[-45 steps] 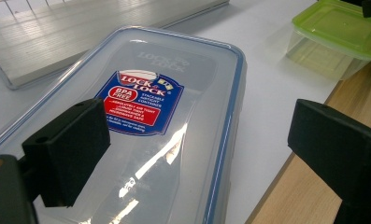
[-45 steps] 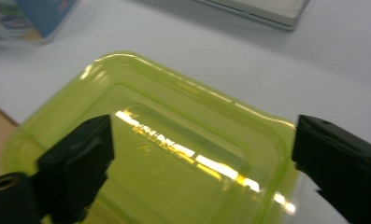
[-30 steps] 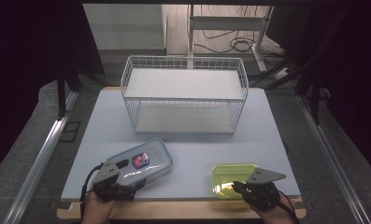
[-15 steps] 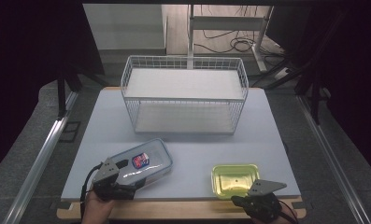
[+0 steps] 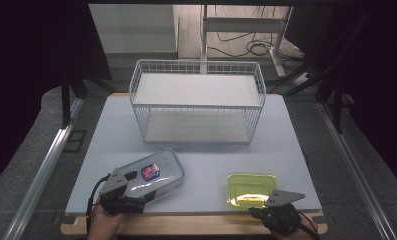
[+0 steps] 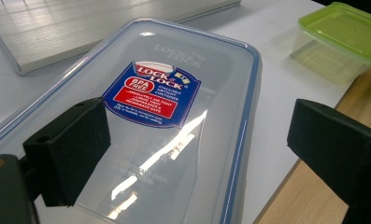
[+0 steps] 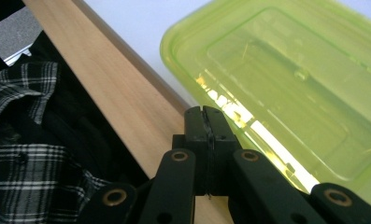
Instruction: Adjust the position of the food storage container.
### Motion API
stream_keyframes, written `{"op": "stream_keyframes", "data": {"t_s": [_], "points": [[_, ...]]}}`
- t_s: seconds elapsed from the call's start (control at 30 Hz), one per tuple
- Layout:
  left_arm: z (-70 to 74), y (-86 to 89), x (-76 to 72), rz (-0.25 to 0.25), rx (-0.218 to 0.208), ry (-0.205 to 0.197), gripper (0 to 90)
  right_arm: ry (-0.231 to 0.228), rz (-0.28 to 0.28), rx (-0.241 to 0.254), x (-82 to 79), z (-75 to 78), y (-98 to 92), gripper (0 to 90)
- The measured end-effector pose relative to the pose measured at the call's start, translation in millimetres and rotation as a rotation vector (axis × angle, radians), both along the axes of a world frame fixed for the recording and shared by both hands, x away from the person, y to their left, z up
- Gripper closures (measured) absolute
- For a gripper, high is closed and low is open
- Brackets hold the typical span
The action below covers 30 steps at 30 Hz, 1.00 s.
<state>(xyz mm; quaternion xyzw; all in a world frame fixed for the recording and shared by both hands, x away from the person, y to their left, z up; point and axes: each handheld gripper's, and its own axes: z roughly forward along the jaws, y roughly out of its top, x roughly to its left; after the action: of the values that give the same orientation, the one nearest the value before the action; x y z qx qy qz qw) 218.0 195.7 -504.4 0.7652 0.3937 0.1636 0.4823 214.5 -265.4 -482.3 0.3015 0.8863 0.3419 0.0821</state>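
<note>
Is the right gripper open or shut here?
Shut: the right gripper's jaws meet with nothing between, beside the green-lidded container.

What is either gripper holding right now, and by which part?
Nothing is held. The left gripper is open, jaws straddling the clear container without closing. The right gripper is shut on nothing, beside the green container.

A blue and red label is borne by the clear rectangular plastic container with blue-edged lid (image 6: 169,116). A translucent yellow-green lid is seen on the small plastic box (image 5: 251,190). Black-and-white checks are shown on the shirt sleeve (image 7: 19,140).
</note>
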Motion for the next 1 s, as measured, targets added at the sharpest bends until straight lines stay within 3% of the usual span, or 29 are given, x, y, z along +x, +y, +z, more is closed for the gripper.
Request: {"op": "stream_keyframes", "data": {"t_s": [0.33,0.47,0.5,0.6,0.7,0.73,0.77,0.97,1.0], "points": [[-0.9,-0.3,0.7,0.0,0.004,0.004,6.1,-0.02,-0.107,-0.079,29.4,-8.6,-12.9,89.4],[-0.9,0.1,0.7,0.002,0.004,0.005,6.1,-0.012,-0.138,-0.069,36.0,-8.2,-21.7,89.3],[-0.9,0.1,0.7,0.004,0.005,0.005,6.1,0.013,-0.139,-0.055,35.8,-7.5,-23.4,89.3],[-0.8,0.1,0.7,0.006,0.006,0.004,6.1,0.021,-0.115,-0.046,33.6,-5.4,-21.4,89.2],[-0.5,0.2,0.8,0.007,0.004,0.003,6.1,0.027,-0.049,0.0,27.1,1.8,-7.0,88.1],[-0.5,0.2,0.8,0.008,0.001,0.002,6.1,0.002,-0.015,-0.006,26.7,6.4,6.8,86.9],[-0.3,0.2,0.8,0.008,-0.002,0.003,6.1,0.002,-0.015,-0.006,26.7,6.4,6.8,86.9],[0.5,0.8,0.5,0.009,-0.011,0.006,6.0,-0.065,0.038,-0.001,53.2,13.2,55.8,89.0],[0.1,1.0,0.8,0.01,-0.012,0.008,6.0,-0.065,0.038,-0.001,53.2,13.2,55.8,89.0]]}}
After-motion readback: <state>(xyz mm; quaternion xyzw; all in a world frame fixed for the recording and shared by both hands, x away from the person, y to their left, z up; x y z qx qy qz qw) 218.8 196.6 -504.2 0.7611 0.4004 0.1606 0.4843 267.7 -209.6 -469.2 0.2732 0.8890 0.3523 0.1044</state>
